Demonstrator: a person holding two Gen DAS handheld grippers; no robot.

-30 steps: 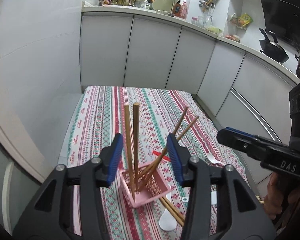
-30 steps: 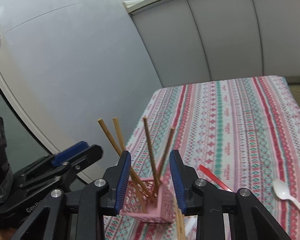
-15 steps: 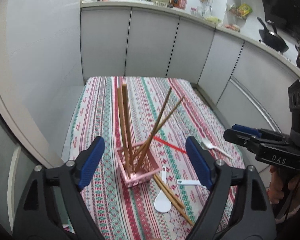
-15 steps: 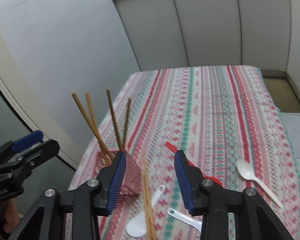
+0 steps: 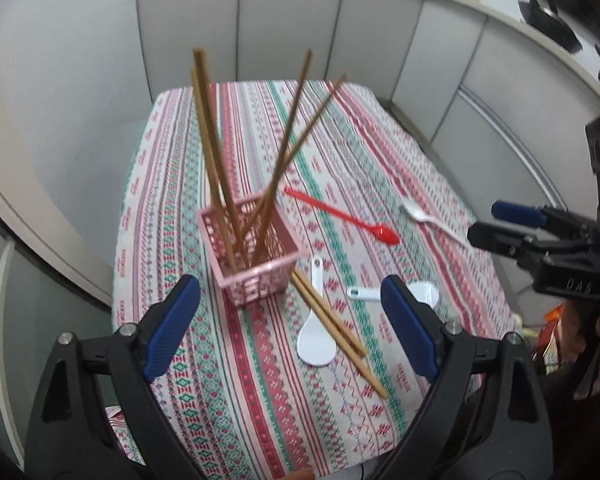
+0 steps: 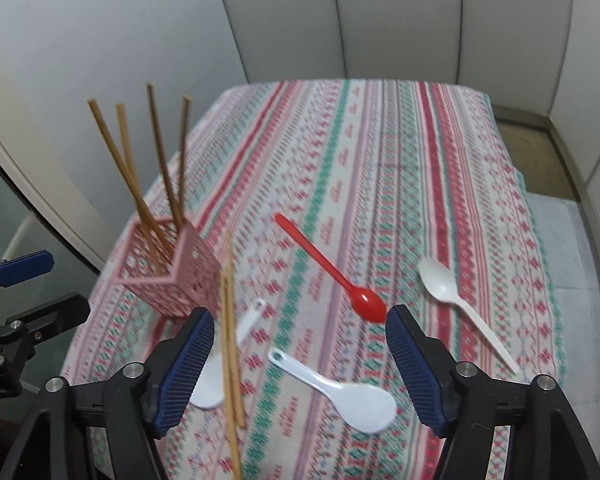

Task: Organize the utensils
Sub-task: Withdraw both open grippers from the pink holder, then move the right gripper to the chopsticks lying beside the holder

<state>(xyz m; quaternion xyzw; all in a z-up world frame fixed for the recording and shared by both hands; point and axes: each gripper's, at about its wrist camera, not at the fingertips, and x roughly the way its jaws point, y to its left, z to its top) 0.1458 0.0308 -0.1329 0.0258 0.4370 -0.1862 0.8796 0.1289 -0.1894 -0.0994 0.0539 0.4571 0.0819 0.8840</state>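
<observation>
Striped cloth (image 5: pixel 260 400) is spread with loose spoons and a chopstick pair (image 5: pixel 332 326) beside the pink basket (image 5: pixel 252 252), which, light and top-heavy with four leaning chopsticks (image 5: pixel 216 152), could be tipped if brushed by either empty, wide-open gripper, left (image 5: pixel 288 328) or right (image 6: pixel 300 364).

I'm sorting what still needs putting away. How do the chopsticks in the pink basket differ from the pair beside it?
The chopsticks in the basket stand upright and lean apart; the loose pair lies flat on the tablecloth. Four stand in the pink basket; the loose ones are two, side by side across a white rice scoop. All look like the same plain wood.
</observation>
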